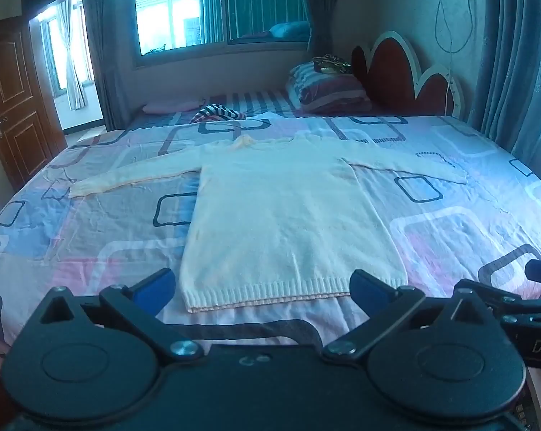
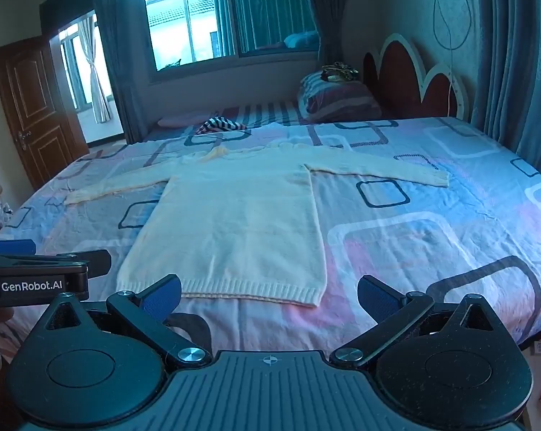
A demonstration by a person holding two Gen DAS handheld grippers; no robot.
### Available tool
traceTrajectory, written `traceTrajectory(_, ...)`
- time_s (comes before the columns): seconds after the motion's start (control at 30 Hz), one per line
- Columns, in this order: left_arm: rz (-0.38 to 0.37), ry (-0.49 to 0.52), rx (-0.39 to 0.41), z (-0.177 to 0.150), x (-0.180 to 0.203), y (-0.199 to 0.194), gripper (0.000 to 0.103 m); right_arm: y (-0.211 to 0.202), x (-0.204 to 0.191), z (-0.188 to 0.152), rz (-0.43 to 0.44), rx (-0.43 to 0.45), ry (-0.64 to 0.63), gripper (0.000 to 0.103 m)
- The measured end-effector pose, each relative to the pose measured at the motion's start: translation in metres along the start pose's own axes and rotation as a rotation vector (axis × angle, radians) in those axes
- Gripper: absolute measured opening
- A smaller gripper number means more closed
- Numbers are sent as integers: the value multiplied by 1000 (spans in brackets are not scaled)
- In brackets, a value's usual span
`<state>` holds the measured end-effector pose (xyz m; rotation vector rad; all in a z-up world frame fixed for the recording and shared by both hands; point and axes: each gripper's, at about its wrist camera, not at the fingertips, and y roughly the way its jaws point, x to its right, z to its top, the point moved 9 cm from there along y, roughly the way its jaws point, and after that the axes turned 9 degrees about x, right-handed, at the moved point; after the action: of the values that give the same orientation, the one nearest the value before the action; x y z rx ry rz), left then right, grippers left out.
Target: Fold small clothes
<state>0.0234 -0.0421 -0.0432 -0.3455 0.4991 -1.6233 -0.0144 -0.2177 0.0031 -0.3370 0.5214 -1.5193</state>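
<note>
A cream knitted sweater (image 1: pixel 288 215) lies flat on the bed (image 1: pixel 450 222), both sleeves spread out sideways and the ribbed hem toward me. My left gripper (image 1: pixel 261 289) hovers just short of the hem, its blue pads wide apart and empty. In the right wrist view the same sweater (image 2: pixel 234 222) lies ahead and to the left. My right gripper (image 2: pixel 268 296) is open over the sheet near the hem's right corner, holding nothing. The left gripper (image 2: pixel 37 276) shows at the left edge of that view, and part of the right gripper (image 1: pixel 522 309) at the right edge of the left view.
The bed sheet (image 2: pixel 432 237) has a pattern of rounded squares. A striped cloth (image 1: pixel 218 113), a pink pillow (image 1: pixel 171 107) and a folded quilt (image 1: pixel 328 89) sit at the far side by the red headboard (image 1: pixel 407 72). A wooden door (image 1: pixel 15 97) stands open at left.
</note>
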Motion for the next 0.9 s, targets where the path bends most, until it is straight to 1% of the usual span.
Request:
traceTrajectory(0.27, 9, -7, 1, 2, 1, -4, 102, -11, 8, 0, 6, 0, 24, 103)
traceTrajectory(0.33, 6, -8, -5, 1, 0, -3, 102, -4, 4, 3, 10, -8, 27, 103)
traceTrajectory(0.77, 29, -14, 2, -1, -4, -5, 102, -4, -3, 0, 26, -11, 10, 103)
traceTrajectory(0.9, 25, -15, 0, -1, -3, -5, 102, -3, -2, -1, 26, -9, 7, 103)
